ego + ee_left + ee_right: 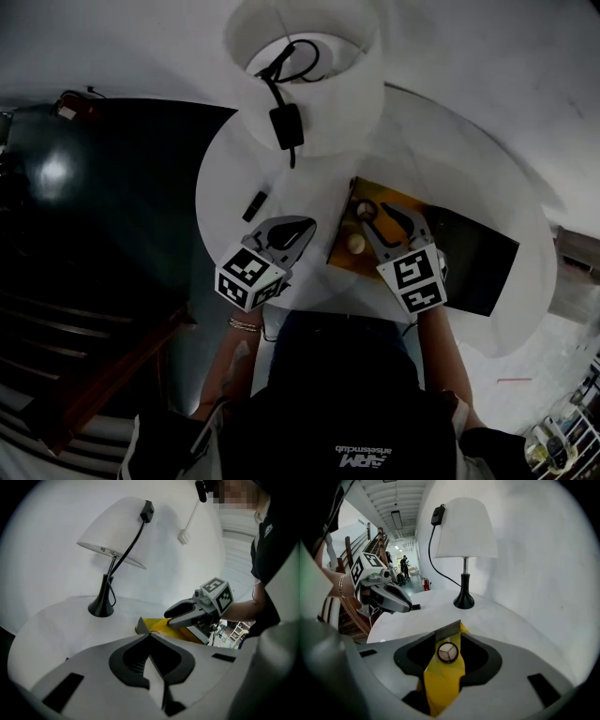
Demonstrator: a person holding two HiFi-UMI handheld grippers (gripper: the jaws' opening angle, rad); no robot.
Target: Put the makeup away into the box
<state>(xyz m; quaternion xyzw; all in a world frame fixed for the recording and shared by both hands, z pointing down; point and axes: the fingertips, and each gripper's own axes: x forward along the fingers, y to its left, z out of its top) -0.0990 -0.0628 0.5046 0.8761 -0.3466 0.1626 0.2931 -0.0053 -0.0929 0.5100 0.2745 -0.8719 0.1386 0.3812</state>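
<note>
Right of centre in the head view, the right tongs [373, 217] hang over the yellow box [339, 246]. Their own view shows the jaws apart, with a round compact [447, 652] lying in the box below the gap and the pads not pressing it. The compact is small and flat, with a pale three-part pan facing up, and it looks already delivered. A second rounded item seems to sit near the box's upper end, though the dim view leaves its kind unclear. The left tongs [150, 638] are closed on nothing, tips meeting, just left of the box. On the white bench [220, 178], up and left of them, lies a short dark stick [255, 204], apart from the box. Judging from this, one piece is stowed and the stick is next. The left tongs must open, reach it, and pinch its narrow body squarely so it does not roll.
</note>
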